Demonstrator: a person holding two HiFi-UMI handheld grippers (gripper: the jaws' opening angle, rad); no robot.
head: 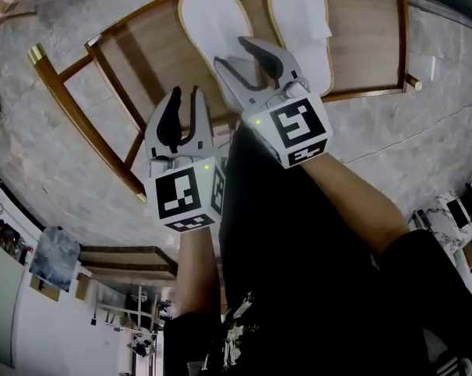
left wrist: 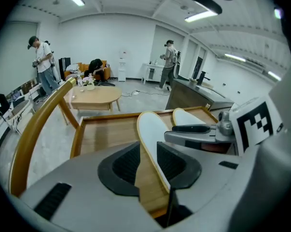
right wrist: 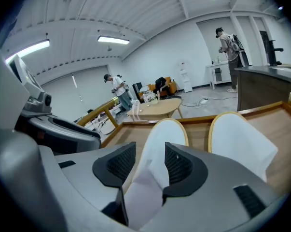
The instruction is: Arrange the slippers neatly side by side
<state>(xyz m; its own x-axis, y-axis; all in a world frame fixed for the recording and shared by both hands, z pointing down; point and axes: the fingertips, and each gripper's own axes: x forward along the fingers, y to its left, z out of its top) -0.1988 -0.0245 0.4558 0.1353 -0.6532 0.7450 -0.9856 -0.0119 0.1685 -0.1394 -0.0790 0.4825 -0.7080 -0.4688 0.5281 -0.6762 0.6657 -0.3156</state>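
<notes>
Fingers (right wrist: 117, 164) of the right gripper (right wrist: 147, 161) stood wide apart with the upper of one slipper (right wrist: 159, 134) between them but not pinched, and the left gripper (left wrist: 147, 161) was likewise open on nothing, with only that slipper's edge and bare wood ahead of it. Both slippers lay flat on the tabletop (head: 142, 45), the second slipper (head: 298, 14) just beside the first with a strip of wood between, pointing much the same way. Pairing looked nearly done; at most a small nudge to square their ends seemed left.
</notes>
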